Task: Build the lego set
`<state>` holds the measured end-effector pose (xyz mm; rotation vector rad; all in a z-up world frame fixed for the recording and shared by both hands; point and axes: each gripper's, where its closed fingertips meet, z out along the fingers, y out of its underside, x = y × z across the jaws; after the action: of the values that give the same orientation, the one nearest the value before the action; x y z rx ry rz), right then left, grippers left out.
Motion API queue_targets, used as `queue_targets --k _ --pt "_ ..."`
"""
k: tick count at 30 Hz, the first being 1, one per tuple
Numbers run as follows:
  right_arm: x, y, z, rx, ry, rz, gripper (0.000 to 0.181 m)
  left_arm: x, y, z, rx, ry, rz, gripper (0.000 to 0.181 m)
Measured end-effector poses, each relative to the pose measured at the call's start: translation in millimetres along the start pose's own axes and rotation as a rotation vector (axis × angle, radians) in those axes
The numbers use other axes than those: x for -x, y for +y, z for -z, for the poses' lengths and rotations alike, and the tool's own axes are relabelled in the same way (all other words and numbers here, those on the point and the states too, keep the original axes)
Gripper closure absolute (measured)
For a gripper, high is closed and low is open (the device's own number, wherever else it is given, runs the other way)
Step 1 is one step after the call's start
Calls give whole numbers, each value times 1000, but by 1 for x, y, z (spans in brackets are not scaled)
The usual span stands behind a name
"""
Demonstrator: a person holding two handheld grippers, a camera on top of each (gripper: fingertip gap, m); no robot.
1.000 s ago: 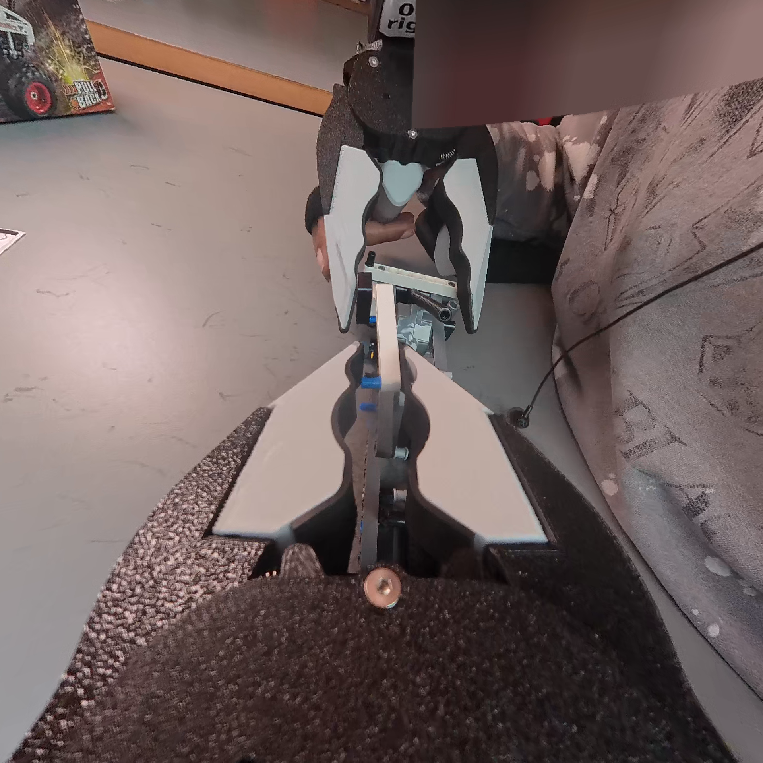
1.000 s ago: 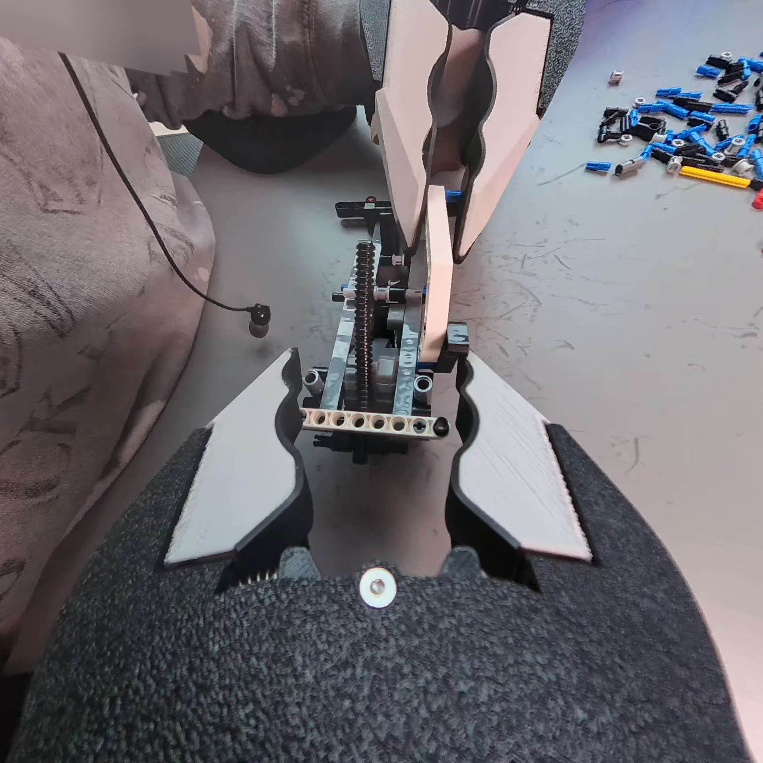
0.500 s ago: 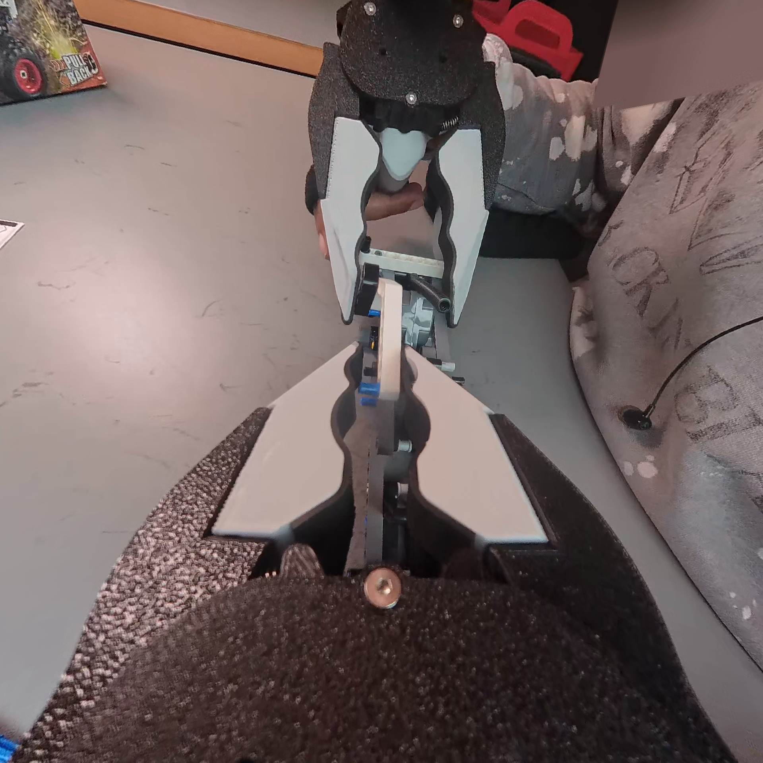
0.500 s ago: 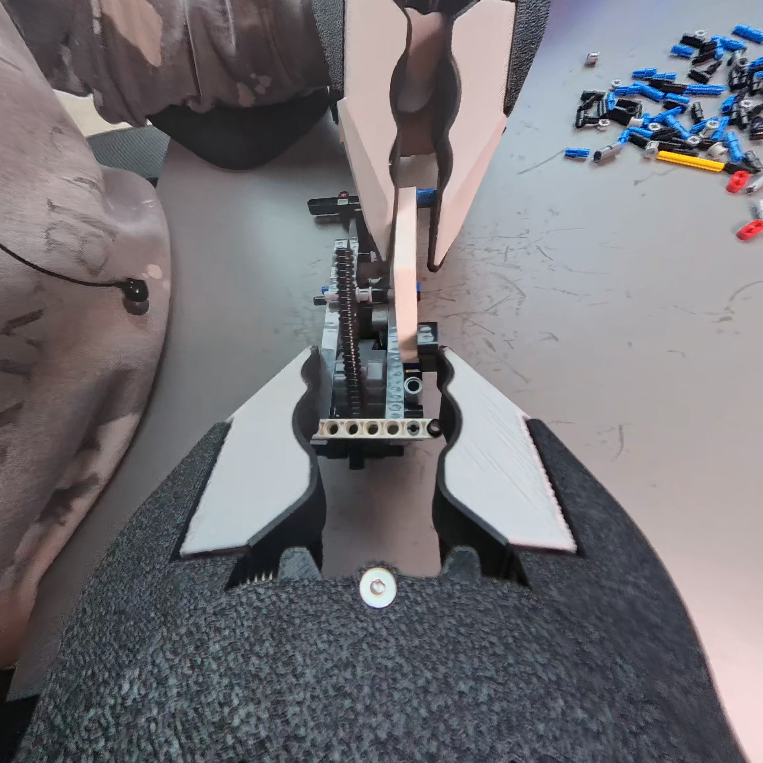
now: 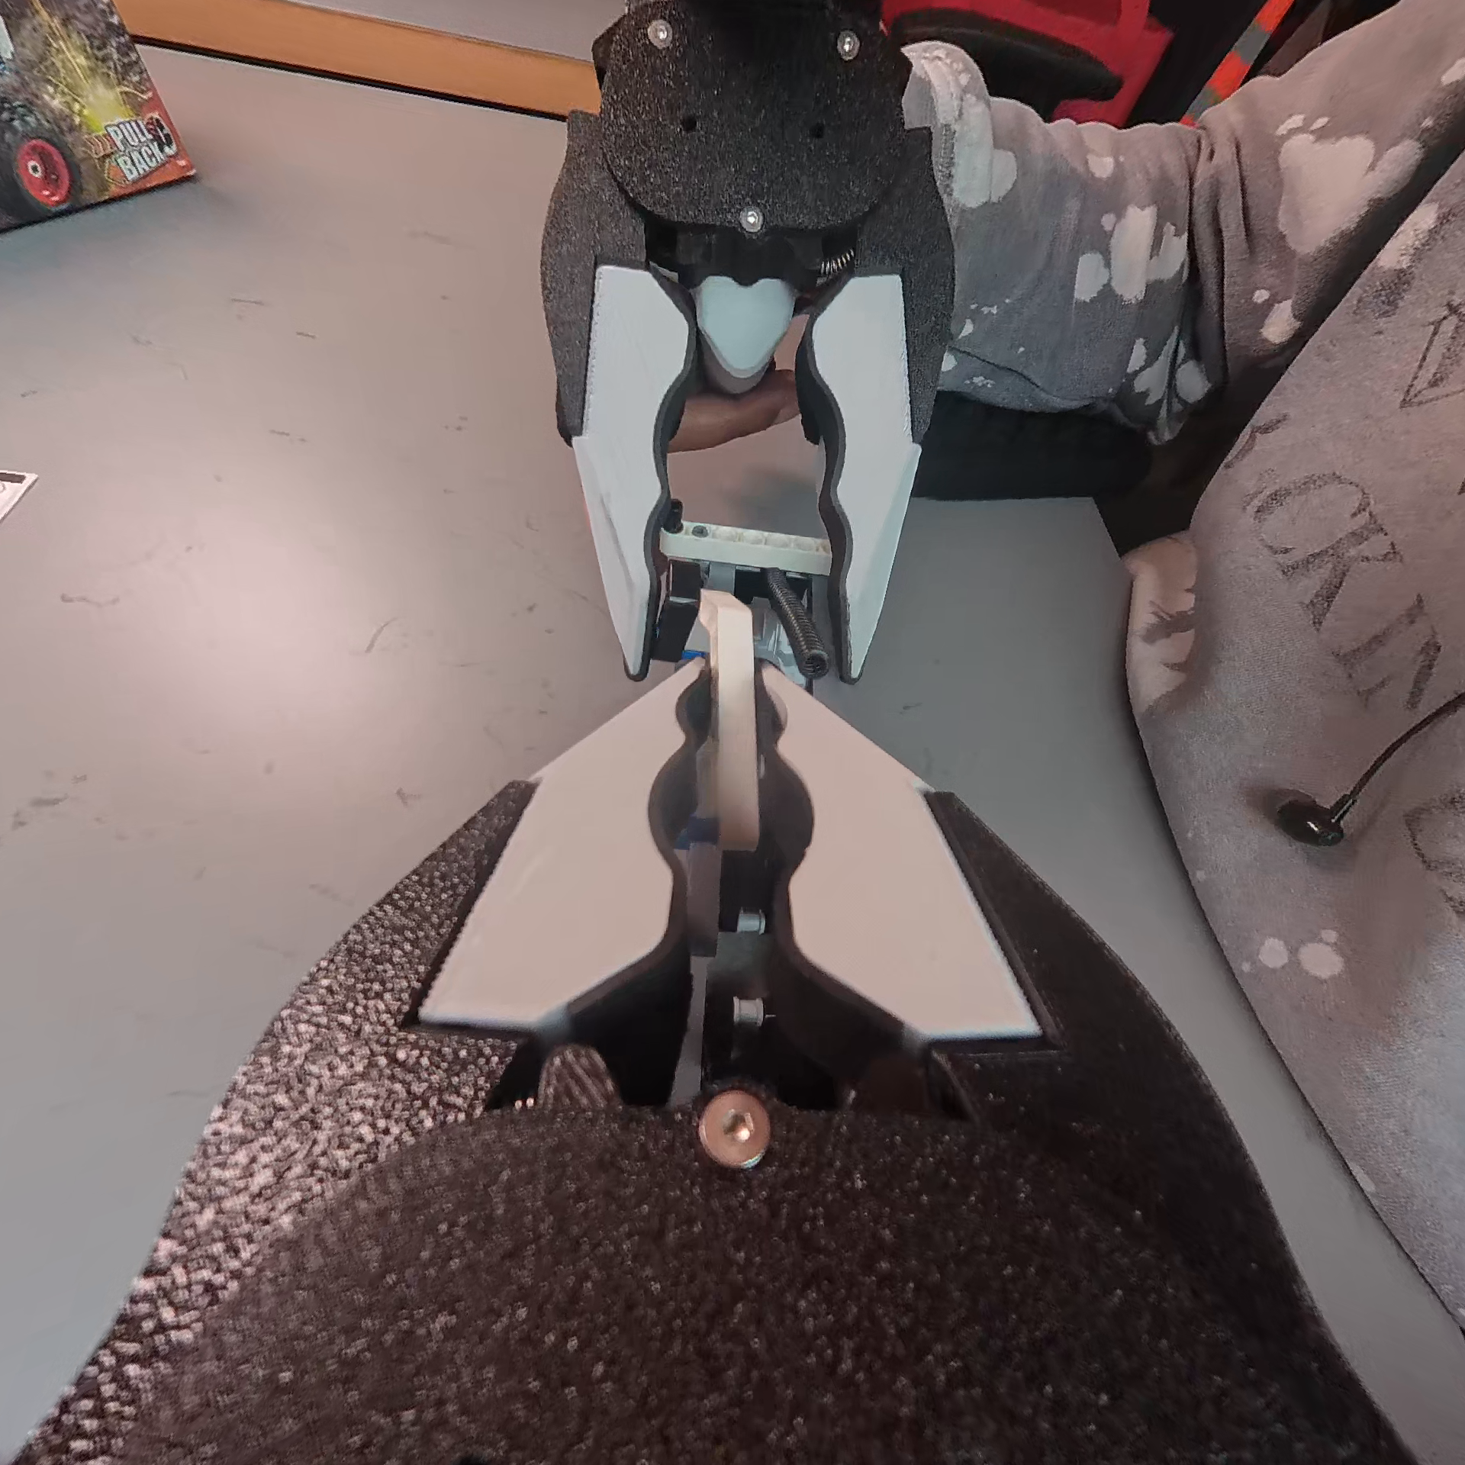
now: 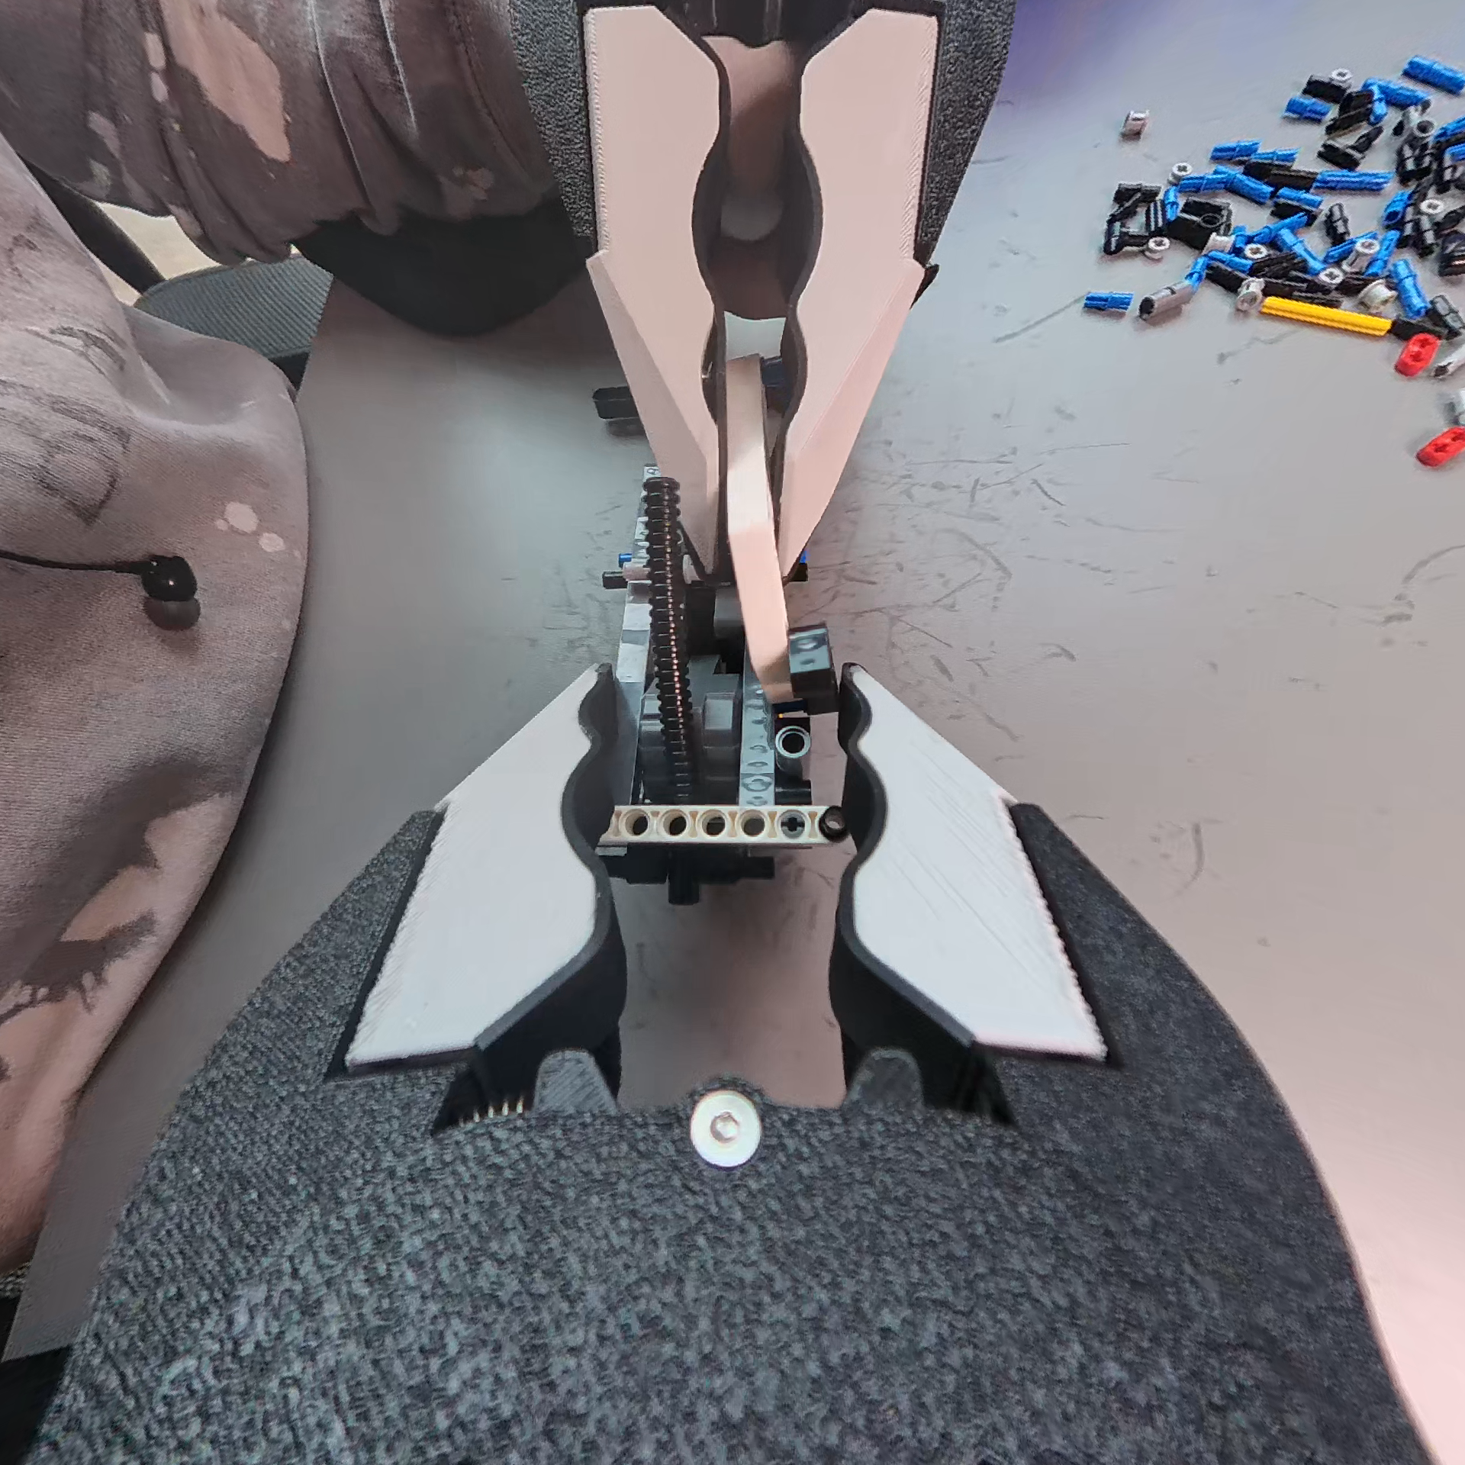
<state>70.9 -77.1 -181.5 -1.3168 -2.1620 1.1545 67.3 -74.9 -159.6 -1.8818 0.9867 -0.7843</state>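
Note:
A long grey and black lego assembly [image 6: 674,634] with a black coil spring lies on the grey table [image 6: 1110,634]. A white holed beam [image 6: 717,824] crosses its near end. My right gripper [image 6: 725,674] is shut on that end, one finger on each side of the beam; it also shows in the left wrist view [image 5: 745,670]. My left gripper [image 5: 733,674] faces it, shut on a flat white lego piece [image 5: 733,753]. In the right wrist view the left gripper [image 6: 749,555] holds this piece [image 6: 753,555] slanted, its lower end beside a black connector [image 6: 809,654].
A pile of loose blue, black and grey lego parts [image 6: 1308,198], a yellow axle [image 6: 1324,317] and red pieces [image 6: 1427,353] lie at the far right. The set's box [image 5: 71,135] stands at the far left. A person's grey sleeve [image 5: 1308,555] and a black cable [image 5: 1308,828] lie alongside. Only a small space, under 4 cm, lies between the two pairs of fingers.
My right gripper's fingers have closed in onto the ends of the white holed beam. The white piece in my left gripper now slants, its lower end beside the black connector.

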Motion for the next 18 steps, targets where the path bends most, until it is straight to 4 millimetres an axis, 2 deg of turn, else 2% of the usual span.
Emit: queue_targets --k 18 --pt "0 0 0 -3 -3 -9 126 0 -2 -1 -10 -13 -1 173"
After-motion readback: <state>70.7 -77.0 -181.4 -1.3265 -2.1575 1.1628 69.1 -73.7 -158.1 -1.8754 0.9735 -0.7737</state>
